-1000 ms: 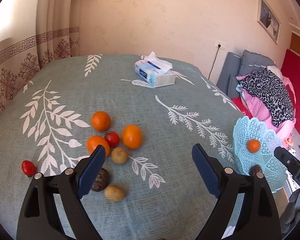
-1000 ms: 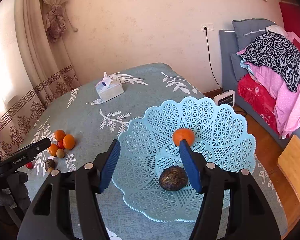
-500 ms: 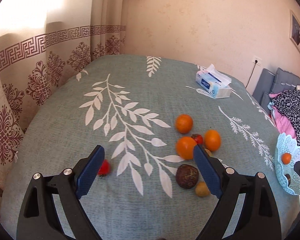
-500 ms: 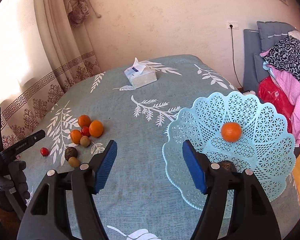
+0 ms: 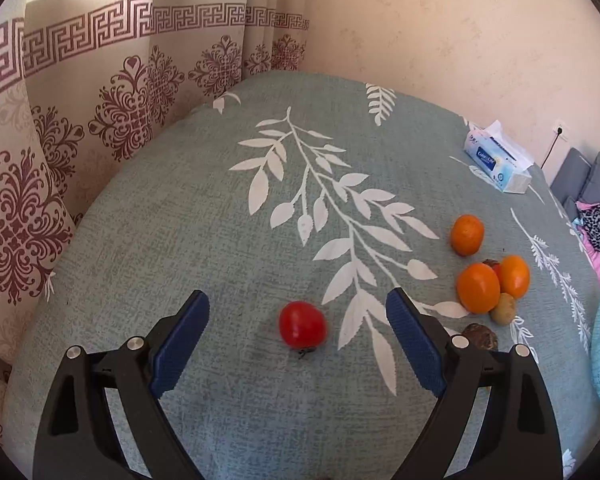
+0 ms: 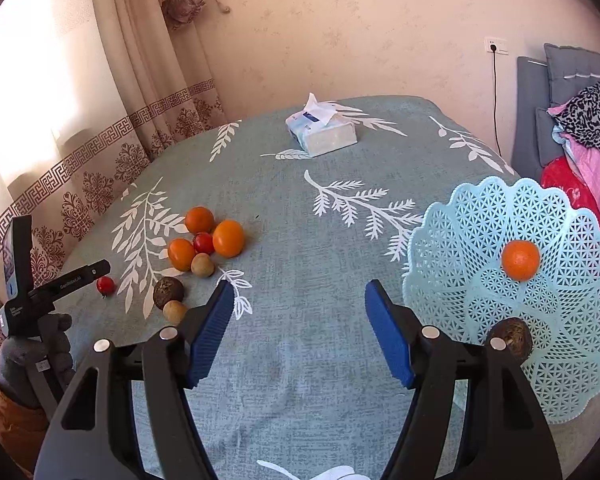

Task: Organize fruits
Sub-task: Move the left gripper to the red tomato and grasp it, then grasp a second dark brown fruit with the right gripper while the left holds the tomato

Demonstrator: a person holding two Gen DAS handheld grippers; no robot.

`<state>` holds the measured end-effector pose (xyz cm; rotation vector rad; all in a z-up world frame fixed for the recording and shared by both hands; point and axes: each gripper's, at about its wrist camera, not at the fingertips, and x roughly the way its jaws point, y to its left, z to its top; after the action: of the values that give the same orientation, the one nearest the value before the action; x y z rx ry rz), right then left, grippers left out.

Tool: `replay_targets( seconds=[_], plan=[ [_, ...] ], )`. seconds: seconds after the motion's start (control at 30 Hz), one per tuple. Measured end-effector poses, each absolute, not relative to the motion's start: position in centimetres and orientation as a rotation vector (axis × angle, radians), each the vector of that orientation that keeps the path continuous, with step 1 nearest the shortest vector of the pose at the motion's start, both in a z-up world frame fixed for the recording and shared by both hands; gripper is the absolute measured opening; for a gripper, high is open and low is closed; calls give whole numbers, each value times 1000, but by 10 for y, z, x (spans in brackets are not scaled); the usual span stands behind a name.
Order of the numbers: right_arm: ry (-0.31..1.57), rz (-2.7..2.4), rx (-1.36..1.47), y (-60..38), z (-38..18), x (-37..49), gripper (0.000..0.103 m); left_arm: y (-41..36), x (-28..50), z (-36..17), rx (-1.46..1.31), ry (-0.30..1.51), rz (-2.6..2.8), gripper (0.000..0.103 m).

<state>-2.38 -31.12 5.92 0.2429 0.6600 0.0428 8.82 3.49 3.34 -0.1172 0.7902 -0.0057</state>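
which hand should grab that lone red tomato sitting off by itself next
Left. The left gripper is open with the lone tomato framed between its fingers. The right gripper is open too, but sits over bare cloth beside the basket, far from that tomato.

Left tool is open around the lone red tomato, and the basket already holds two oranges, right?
Not quite. The right wrist view shows the basket holding one orange and a dark brown fruit. The left tool is indeed open around the tomato.
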Motion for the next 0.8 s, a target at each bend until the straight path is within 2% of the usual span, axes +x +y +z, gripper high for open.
replay_targets(
  seconds=[0.13,0.17,0.33,0.4,0.43,0.5,0.6,0.67,0.8],
  plan=[
    [683,65,233,-302,54,-18,70,36,93,22,-111,833,-6,89],
    [689,71,231,-300,53,-17,70,35,95,20,-111,843,-13,86],
    [713,103,216,-287,49,-9,70,34,99,15,-101,866,-6,70],
    [724,123,216,-281,48,-5,70,33,98,15,-95,864,1,56],
    [731,133,218,-278,46,-3,70,33,98,14,-93,863,7,54],
    [749,153,216,-271,44,2,70,30,96,14,-88,862,2,41],
    [780,189,200,-257,38,10,70,25,92,15,-81,859,-24,31],
    [794,213,186,-247,35,15,70,24,90,16,-79,852,-29,27],
    [817,255,154,-228,32,25,70,24,86,20,-78,827,-21,27]
  ],
)
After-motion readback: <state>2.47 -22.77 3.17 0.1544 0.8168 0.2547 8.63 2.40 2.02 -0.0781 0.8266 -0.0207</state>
